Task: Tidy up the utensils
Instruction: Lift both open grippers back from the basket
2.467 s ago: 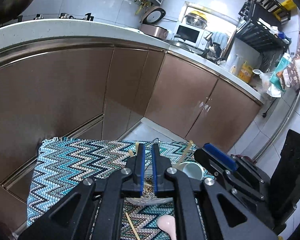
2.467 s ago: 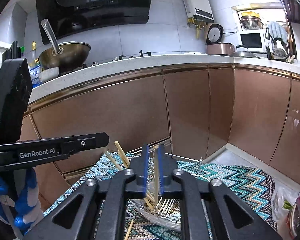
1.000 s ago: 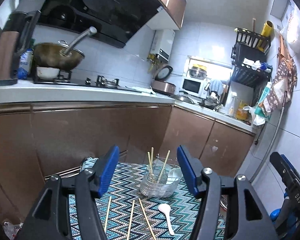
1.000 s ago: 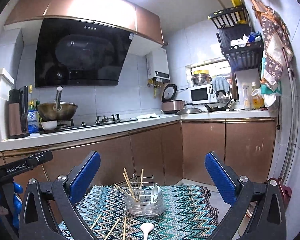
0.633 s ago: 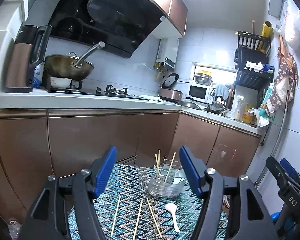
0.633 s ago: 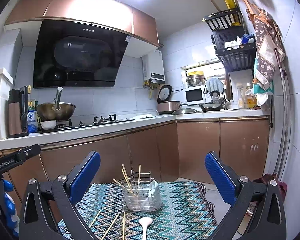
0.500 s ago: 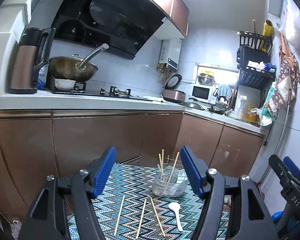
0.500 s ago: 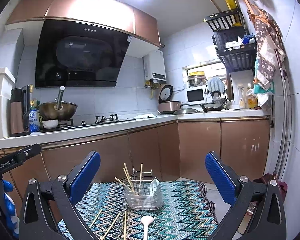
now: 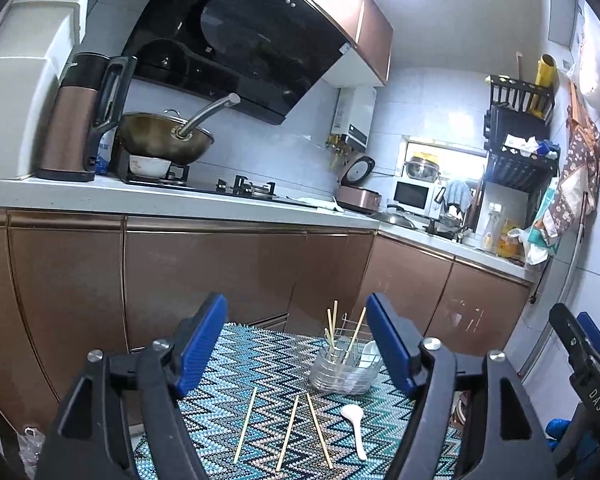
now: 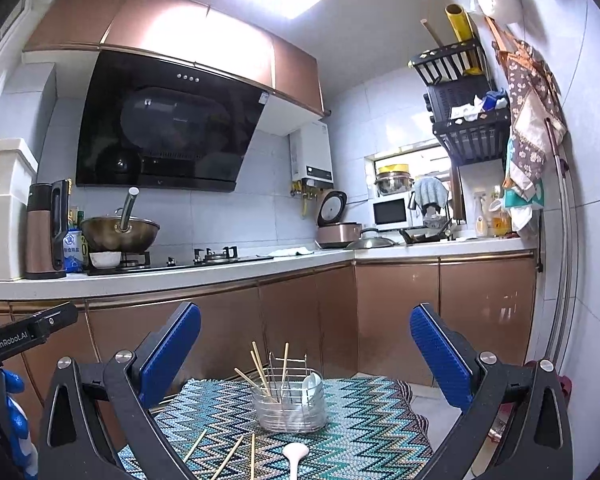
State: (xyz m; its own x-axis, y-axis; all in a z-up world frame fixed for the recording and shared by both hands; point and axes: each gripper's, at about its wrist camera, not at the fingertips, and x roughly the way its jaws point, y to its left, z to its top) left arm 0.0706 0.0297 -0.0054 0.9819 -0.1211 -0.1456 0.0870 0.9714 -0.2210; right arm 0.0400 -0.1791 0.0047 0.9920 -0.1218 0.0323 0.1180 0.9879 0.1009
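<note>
1. Left wrist view: we see the left tongs (image 9: 296, 344) released, jaws spread wide, nothing between the blue pads (image 9: 202, 340).
2. Right wrist view: we see the right tongs (image 10: 305, 356) likewise released and empty, raised above the zigzag mat (image 10: 364, 428).
3. We locate the wire utensil holder (image 9: 346, 368) on the mat, beyond both tongs; it holds several chopsticks standing tilted and one white spoon (image 10: 312, 384).
4. Three loose chopsticks (image 9: 287, 432) lie on the mat in front of the holder, apart from each other.
5. A second white spoon (image 9: 354, 420) lies flat just right of those chopsticks, bowl towards the holder, apart from it.
6. The mat covers a small worktop; its bare surface is hidden.
7. Farther out, we see brown cabinets (image 10: 308, 316), a wok (image 9: 164, 144) on the hob, a kettle (image 9: 76, 120) and a microwave (image 10: 390, 212).
</note>
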